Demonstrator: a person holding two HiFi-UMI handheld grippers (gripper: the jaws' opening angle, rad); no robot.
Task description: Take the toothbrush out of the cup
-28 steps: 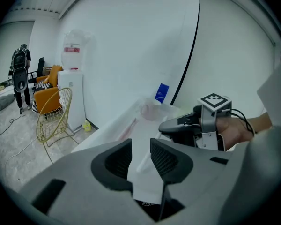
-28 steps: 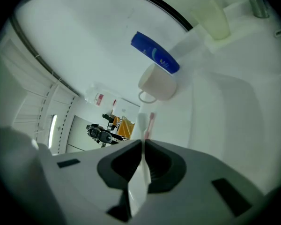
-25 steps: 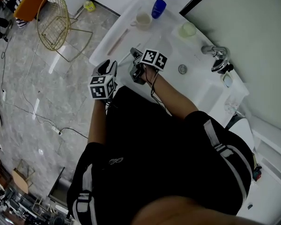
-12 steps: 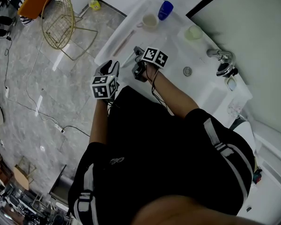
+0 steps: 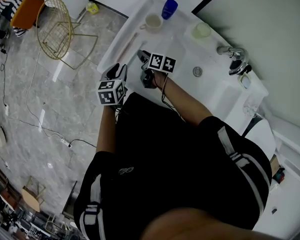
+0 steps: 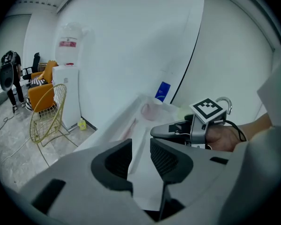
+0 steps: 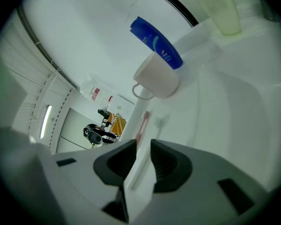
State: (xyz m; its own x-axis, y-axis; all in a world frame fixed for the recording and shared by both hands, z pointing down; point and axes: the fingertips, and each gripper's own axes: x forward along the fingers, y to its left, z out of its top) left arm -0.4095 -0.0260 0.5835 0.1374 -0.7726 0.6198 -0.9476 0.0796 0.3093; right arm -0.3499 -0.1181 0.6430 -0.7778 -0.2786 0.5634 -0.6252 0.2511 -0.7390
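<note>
Head view: the pink toothbrush (image 5: 127, 44) lies flat on the white tabletop (image 5: 135, 24), out of the cup (image 5: 152, 21), its long axis running toward the cup

Left gripper view: the left gripper (image 6: 140, 146) has its fingers released, nothing between them

Right gripper view: the right gripper (image 7: 143, 149) has fingers released, just opened; the toothbrush lies lengthwise just ahead of the gap, unpressed
</note>
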